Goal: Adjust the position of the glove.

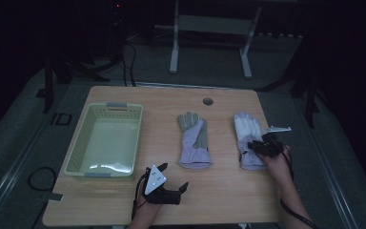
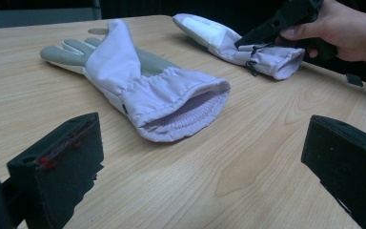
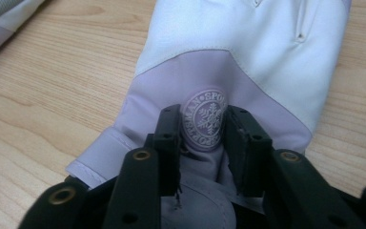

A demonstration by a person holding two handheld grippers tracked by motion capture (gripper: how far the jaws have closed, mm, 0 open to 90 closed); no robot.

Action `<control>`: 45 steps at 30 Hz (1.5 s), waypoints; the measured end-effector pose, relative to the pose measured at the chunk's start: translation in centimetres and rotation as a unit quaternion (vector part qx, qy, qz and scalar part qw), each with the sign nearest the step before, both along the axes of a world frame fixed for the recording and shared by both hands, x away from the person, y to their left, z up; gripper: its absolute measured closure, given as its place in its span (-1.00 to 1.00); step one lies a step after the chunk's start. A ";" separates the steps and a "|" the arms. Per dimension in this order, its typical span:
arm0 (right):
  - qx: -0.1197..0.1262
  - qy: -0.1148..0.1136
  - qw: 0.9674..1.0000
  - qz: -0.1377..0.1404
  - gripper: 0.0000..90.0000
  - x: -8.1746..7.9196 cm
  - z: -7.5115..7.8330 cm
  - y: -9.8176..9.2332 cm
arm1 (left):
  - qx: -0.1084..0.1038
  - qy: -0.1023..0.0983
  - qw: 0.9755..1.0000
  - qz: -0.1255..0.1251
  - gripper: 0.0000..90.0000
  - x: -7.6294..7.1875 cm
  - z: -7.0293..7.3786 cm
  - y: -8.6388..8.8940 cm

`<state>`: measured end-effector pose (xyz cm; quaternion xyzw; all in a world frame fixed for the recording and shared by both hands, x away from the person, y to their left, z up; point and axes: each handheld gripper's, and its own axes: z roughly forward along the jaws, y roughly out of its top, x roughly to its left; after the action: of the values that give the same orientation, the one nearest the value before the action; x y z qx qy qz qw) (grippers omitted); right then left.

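The right tool [image 3: 202, 126] pinches the fabric of the right glove [image 1: 249, 138], which lies on the surface [image 1: 171, 200] well right of the basket [image 1: 106, 140]. Judged next: lift and carry it there. The left tool [image 1: 164, 183] waits, jaws wide. The right gripper view reveals a snowflake badge [image 3: 205, 125].
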<state>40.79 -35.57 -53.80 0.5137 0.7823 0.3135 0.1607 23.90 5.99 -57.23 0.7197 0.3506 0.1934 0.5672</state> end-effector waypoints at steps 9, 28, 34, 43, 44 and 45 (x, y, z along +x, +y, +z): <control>0.023 -0.015 0.999 -0.044 0.78 -0.9 0.6 0.1 | -0.001 0.002 1.000 0.001 -0.99 0.1 0.0 0.0; 0.034 -0.055 0.993 -0.097 0.82 -1.9 8.8 2.9 | 0.001 0.000 1.000 0.001 -0.98 0.0 0.0 0.0; 0.043 -0.060 0.991 -0.116 0.82 -2.2 10.3 5.7 | 0.002 -0.002 1.000 -0.001 -0.98 0.0 0.0 0.0; 0.035 -0.059 0.993 -0.094 0.82 -2.4 10.8 11.2 | 0.003 -0.004 1.000 0.000 -0.98 -0.1 0.0 0.0; 0.037 -0.058 0.994 -0.089 0.82 -2.4 10.8 11.9 | 0.003 -0.004 1.000 0.000 -0.98 -0.1 0.0 -0.1; 0.041 -0.056 0.994 -0.085 0.82 -2.4 10.7 12.6 | 0.004 -0.004 1.000 0.000 -0.98 -0.1 0.0 0.0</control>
<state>38.34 -22.99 -43.06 0.5660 0.7122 0.3587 0.2092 23.82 5.94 -57.21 0.7210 0.3479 0.1972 0.5659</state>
